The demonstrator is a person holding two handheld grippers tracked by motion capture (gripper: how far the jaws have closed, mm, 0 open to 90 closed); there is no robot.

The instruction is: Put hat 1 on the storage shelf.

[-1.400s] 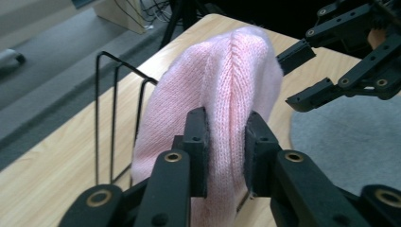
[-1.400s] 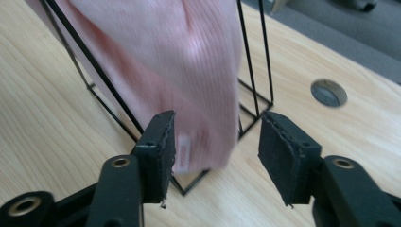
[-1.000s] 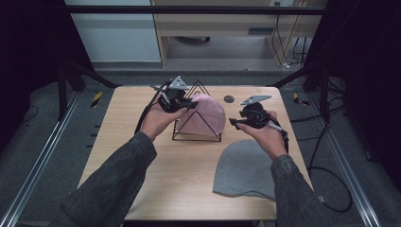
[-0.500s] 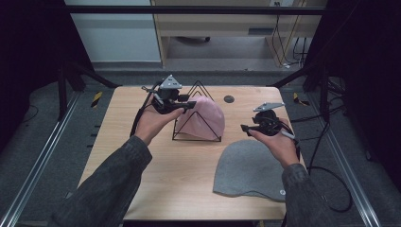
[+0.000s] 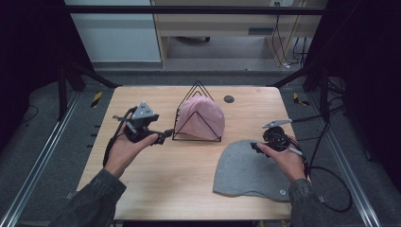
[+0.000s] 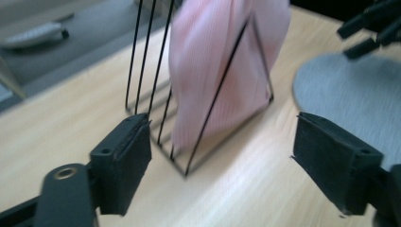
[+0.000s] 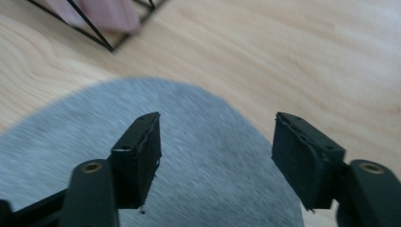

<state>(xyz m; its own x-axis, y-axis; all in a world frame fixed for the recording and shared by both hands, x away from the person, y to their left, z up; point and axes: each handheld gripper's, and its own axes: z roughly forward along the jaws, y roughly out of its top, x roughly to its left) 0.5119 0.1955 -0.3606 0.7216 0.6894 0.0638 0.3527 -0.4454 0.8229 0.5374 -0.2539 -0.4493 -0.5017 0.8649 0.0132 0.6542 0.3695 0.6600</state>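
**Grey hat next: soft, limp, take it by the rim**

Grey hat (image 5: 250,168) lies flat at the table's (image 5: 156,189) near right, beside the wire rack (image 5: 196,116) holding the pink hat (image 5: 201,118). Right gripper (image 5: 255,147) hovers over its top edge; its jaws have just been opening, nothing between them. Left gripper (image 5: 165,136), just opened too, holds nothing. Light, floppy knit, likely: pinch one edge layer.

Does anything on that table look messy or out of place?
Nothing spilled or broken. The pink hat sits a bit lopsided over the wire rack, and the grey hat lies flat near the table's front edge.
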